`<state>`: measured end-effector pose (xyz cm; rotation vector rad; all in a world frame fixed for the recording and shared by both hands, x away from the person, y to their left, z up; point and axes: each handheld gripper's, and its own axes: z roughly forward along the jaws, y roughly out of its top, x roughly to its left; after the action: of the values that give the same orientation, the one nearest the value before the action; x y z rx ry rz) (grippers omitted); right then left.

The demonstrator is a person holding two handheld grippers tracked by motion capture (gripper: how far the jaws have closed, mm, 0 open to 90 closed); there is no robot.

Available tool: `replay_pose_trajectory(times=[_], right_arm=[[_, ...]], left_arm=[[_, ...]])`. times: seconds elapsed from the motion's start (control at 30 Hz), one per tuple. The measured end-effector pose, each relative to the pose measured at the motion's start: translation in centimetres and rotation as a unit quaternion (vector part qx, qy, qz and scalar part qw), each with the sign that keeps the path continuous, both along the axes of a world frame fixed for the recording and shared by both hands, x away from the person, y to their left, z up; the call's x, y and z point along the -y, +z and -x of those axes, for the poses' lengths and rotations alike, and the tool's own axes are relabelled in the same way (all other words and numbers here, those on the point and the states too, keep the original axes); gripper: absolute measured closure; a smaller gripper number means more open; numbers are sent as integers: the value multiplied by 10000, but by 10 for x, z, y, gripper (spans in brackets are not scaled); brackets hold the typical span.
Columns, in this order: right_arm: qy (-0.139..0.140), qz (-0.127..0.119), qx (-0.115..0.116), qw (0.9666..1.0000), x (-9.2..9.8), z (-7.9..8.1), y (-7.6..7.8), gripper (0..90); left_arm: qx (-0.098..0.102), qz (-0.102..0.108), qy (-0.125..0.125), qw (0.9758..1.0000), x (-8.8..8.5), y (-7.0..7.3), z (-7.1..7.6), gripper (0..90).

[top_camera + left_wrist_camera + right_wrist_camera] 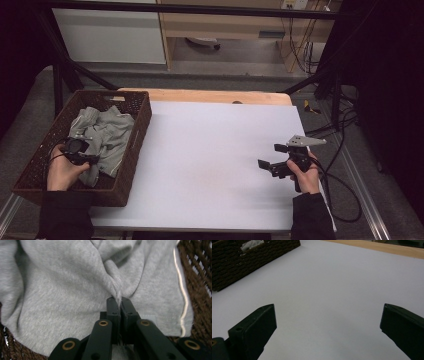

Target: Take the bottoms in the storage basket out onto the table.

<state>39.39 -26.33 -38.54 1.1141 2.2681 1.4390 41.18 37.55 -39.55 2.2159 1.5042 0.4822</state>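
- The left hand-held gripper [121, 305] was down inside the brown woven basket [137, 132] at the left end of the counter [210, 165], gripped by the person's left hand [64, 172].
- Its jaws were pressed together on a pinched, twisted fold of the grey garment [75, 285], with the cloth bunched up between the pads.
- The grey garment [102, 135] lay crumpled in the basket, a pale stripe [182, 290] running along one edge beside the basket's weave.
- The right hand-held gripper [272, 162] was held by the right hand [306, 172] over the right part of the white counter, well apart from the basket.
- Its jaws stood wide apart with nothing between them, only bare white surface beyond.
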Motion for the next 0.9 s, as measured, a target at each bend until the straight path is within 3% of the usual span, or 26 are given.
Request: replay_pose_trajectory(times=[0.13,0.23,0.4,0.53,0.63,0.73,0.9], right_arm=[[1,16,4,10000,0,0,-1,12],[6,18,-13,10000,-1,0,-1,12],[9,17,-11,10000,-1,0,-1,12],[-5,2,-6,10000,0,0,-1,12],[-5,-2,-8,10000,0,0,0,11],[-4,2,-3,10000,0,0,0,11],[-4,-27,18,10000,1,0,1,11]], left_arm=[[42,-208,-132,9997,-1,3,0,867],[71,-54,-53,9999,-5,4,1,864],[38,19,-19,10000,-6,4,0,831],[373,223,139,9990,-10,10,3,692],[632,278,304,9972,-10,18,4,452],[733,582,191,9954,-9,24,4,331],[837,518,23,9951,-4,38,4,203]])
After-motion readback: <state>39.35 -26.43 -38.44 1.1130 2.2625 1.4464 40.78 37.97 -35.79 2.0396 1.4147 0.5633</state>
